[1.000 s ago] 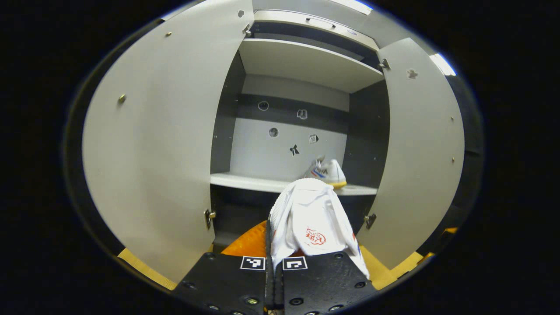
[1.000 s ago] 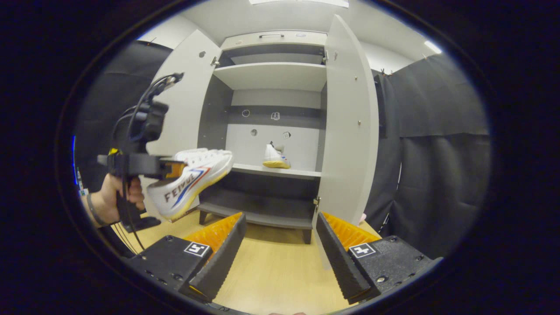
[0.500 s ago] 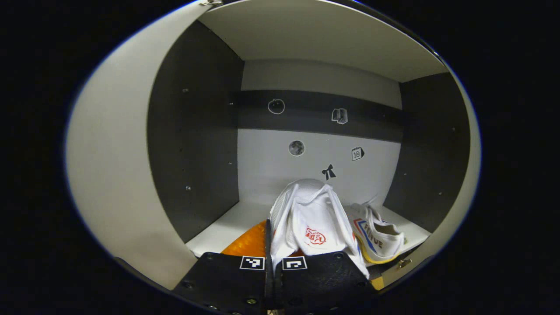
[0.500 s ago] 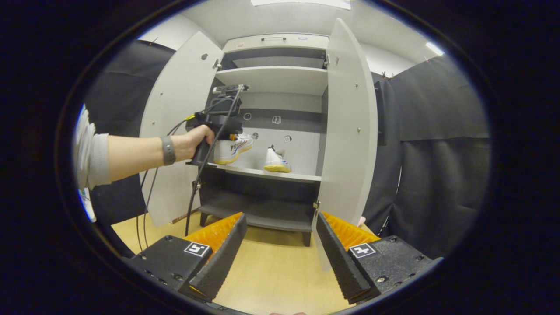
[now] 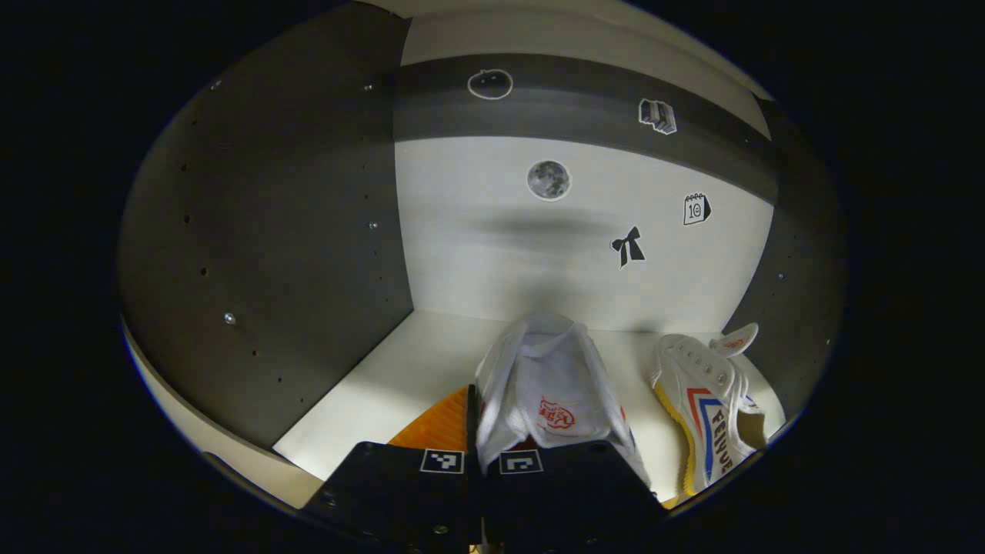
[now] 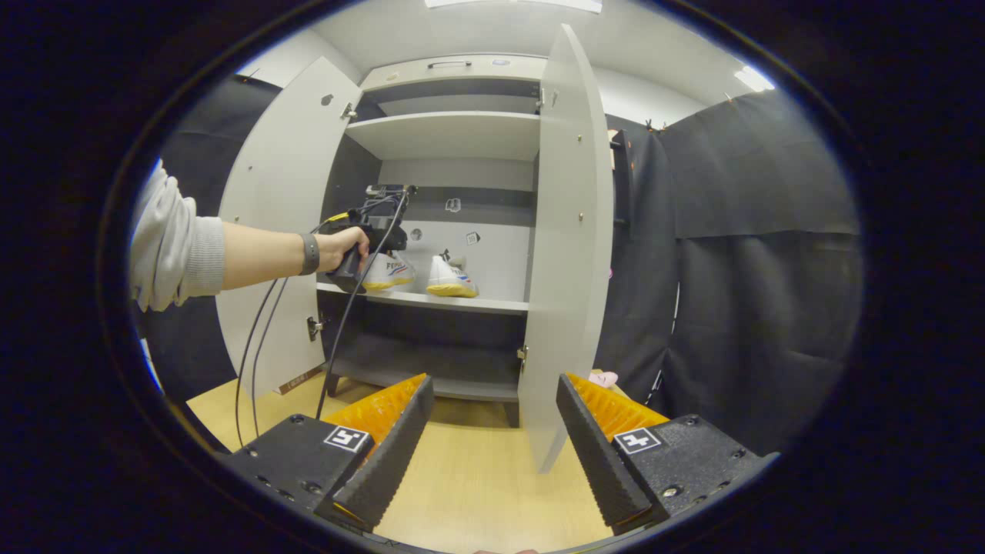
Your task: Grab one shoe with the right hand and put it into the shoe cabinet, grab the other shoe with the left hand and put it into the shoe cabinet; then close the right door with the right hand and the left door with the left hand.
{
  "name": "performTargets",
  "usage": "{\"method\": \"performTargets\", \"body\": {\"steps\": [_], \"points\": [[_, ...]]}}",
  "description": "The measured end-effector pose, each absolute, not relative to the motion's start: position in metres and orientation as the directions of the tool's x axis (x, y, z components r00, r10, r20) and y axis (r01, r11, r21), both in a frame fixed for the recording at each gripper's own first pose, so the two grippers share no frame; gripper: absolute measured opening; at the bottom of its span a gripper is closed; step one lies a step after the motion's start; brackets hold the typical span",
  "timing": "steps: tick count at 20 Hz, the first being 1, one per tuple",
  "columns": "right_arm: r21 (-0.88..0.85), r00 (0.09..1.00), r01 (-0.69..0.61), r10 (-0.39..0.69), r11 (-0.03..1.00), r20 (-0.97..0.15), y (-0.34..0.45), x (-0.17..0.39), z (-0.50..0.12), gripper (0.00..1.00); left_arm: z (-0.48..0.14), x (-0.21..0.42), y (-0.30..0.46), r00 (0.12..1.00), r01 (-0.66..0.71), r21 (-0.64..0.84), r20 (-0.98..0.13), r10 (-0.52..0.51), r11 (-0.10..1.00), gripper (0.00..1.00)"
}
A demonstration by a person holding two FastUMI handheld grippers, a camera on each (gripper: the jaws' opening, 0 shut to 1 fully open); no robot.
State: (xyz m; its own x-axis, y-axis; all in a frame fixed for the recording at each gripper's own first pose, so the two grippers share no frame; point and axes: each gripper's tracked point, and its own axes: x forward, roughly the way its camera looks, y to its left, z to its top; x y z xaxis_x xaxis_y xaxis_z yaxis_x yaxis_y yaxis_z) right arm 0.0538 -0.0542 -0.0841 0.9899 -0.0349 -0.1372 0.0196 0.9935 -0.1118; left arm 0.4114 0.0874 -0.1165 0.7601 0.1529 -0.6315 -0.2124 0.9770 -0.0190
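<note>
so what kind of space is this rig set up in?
Looks like a staged recording booth, not a real home: black cloth wall, a lone shoe cabinet on a wood-look floor, and cables trailing from the left gripper.

In the right gripper view the right tool [image 6: 492,431] has two broad dark base blocks, each bearing a small square black-and-white marker and round screw heads; its fingers [image 6: 388,454] are ribbed along their inner faces. The left tool [image 6: 368,245] is a dark handheld unit with a boxy part on top, and thin dark cables hang down from it. The hand [image 6: 338,248] holding it has a dark band at the wrist and a light grey sleeve [image 6: 173,250] pushed up the forearm.

In the left gripper view the left tool [image 5: 481,462] shows the same dark blocks, square markers and screws.
</note>
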Motion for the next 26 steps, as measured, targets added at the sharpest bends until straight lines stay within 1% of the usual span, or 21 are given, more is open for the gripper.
{"method": "performTargets", "body": {"steps": [1,2,3,6,8,10,11,12,14,16,17,18,19,20,21,22,26], "points": [[-0.115,0.990,0.022,-0.038,0.993,-0.138,-0.055,0.055,-0.085,1.00,-0.115,0.410,0.084,0.763,-0.199,-0.034,-0.633,0.133,0.979,0.11],[-0.124,0.990,0.023,-0.040,0.992,-0.136,-0.055,0.056,-0.085,1.00,-0.115,0.411,0.086,0.763,-0.197,-0.023,-0.632,0.138,0.980,0.20],[-0.133,0.990,0.024,-0.042,0.991,-0.134,-0.055,0.057,-0.085,1.00,-0.116,0.412,0.087,0.764,-0.185,-0.015,-0.632,0.134,0.983,0.35],[-0.141,0.992,0.011,-0.029,0.990,-0.126,-0.049,0.057,-0.083,1.00,-0.109,0.402,0.088,0.771,-0.172,-0.006,-0.623,0.131,0.985,0.40],[-0.139,0.993,0.002,-0.018,0.990,-0.118,-0.043,0.057,-0.081,1.00,-0.095,0.392,0.089,0.801,-0.165,-0.015,-0.585,0.125,0.986,0.41],[-0.132,0.993,-0.012,-0.004,0.991,-0.121,-0.038,0.058,-0.083,1.00,-0.076,0.378,0.086,0.840,-0.142,-0.040,-0.533,0.099,0.989,0.40],[-0.125,0.992,-0.020,0.004,0.992,-0.127,-0.035,0.058,-0.085,1.00,-0.063,0.370,0.088,0.862,-0.141,-0.034,-0.496,0.106,0.989,0.51],[-0.118,0.991,-0.028,0.012,0.993,-0.131,-0.034,0.058,-0.086,1.00,-0.047,0.363,0.093,0.887,-0.141,-0.017,-0.446,0.118,0.990,0.40],[-0.111,0.991,-0.035,0.021,0.993,-0.129,-0.030,0.057,-0.085,1.00,-0.015,0.340,0.095,0.930,-0.138,0.020,-0.343,0.136,0.990,0.40],[-0.103,0.991,-0.047,0.034,0.994,-0.127,-0.027,0.056,-0.085,1.00,0.010,0.307,0.084,0.959,-0.103,0.025,-0.262,0.106,0.994,0.38],[-0.098,0.991,-0.051,0.039,0.994,-0.126,-0.025,0.056,-0.084,1.00,0.019,0.289,0.079,0.971,-0.087,0.028,-0.222,0.091,0.996,0.35],[-0.091,0.991,-0.058,0.046,0.994,-0.125,-0.023,0.056,-0.084,1.00,0.026,0.268,0.077,0.979,-0.080,0.031,-0.187,0.085,0.996,0.51],[-0.085,0.991,-0.062,0.051,0.994,-0.123,-0.021,0.055,-0.083,1.00,0.030,0.248,0.074,0.985,-0.067,0.030,-0.156,0.071,0.997,0.36],[-0.083,0.991,-0.066,0.056,0.994,-0.121,-0.020,0.053,-0.082,1.00,0.031,0.228,0.070,0.989,-0.059,0.028,-0.133,0.062,0.998,0.38],[-0.083,0.991,-0.072,0.062,0.994,-0.117,-0.018,0.051,-0.080,1.00,0.029,0.206,0.069,0.991,-0.056,0.023,-0.119,0.059,0.998,0.28],[-0.082,0.991,-0.077,0.068,0.994,-0.112,-0.016,0.049,-0.079,1.00,0.027,0.184,0.067,0.993,-0.052,0.013,-0.108,0.053,0.999,0.39],[-0.081,0.992,-0.092,0.084,0.992,-0.099,-0.009,0.037,-0.076,1.00,0.001,0.107,0.052,0.997,-0.032,-0.033,-0.077,0.029,0.999,0.39]]}}
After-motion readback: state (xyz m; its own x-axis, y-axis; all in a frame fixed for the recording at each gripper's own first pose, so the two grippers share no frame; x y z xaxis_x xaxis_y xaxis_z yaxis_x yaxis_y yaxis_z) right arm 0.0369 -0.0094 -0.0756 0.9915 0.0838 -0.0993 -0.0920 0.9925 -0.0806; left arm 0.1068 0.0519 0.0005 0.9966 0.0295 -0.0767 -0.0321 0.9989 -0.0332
